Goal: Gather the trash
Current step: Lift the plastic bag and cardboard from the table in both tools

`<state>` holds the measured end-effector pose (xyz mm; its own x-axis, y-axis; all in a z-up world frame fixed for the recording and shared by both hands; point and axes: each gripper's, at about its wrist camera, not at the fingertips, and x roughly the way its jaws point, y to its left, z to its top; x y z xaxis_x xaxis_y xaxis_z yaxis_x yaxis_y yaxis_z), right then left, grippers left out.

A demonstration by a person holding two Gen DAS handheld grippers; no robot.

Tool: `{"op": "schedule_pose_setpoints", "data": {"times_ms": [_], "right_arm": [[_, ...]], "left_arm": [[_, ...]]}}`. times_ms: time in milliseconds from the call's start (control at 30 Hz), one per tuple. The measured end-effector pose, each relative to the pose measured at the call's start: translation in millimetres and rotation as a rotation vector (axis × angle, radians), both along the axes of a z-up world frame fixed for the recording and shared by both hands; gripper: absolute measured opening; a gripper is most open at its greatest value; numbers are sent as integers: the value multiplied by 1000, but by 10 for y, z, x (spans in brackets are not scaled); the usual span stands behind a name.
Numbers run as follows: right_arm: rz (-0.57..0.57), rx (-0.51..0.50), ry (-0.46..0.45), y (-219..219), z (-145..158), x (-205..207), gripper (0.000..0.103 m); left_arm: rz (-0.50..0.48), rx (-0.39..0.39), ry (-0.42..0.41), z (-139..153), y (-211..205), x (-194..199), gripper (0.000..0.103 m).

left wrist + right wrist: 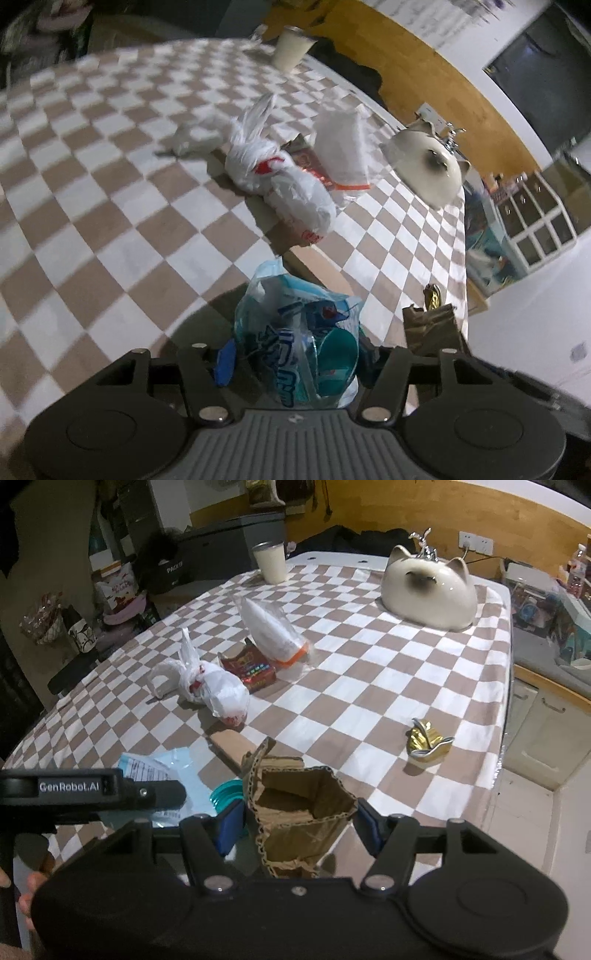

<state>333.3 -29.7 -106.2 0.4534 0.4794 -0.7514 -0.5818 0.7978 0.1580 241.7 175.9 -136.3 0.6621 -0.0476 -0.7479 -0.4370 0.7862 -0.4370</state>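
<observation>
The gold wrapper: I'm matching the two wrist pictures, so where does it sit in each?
Left wrist: gold wrapper low right, near the table's edge, just above the cardboard.
Right wrist: gold wrapper right of centre, alone on the checked cloth.
Shared landmark: the cat figure, beyond the wrapper in both.

Clamped blue wrapper (299,332) — crumpled cardboard (299,812)
</observation>
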Motion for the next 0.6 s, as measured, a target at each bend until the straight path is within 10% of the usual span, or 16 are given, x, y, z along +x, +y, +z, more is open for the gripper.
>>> {"op": "schedule_pose_setpoints", "data": {"times_ms": [600], "right_arm": [[-89, 33, -98, -371, 472, -560, 64]], "left_arm": [[-145, 285, -10, 574, -354, -443, 60]]}}
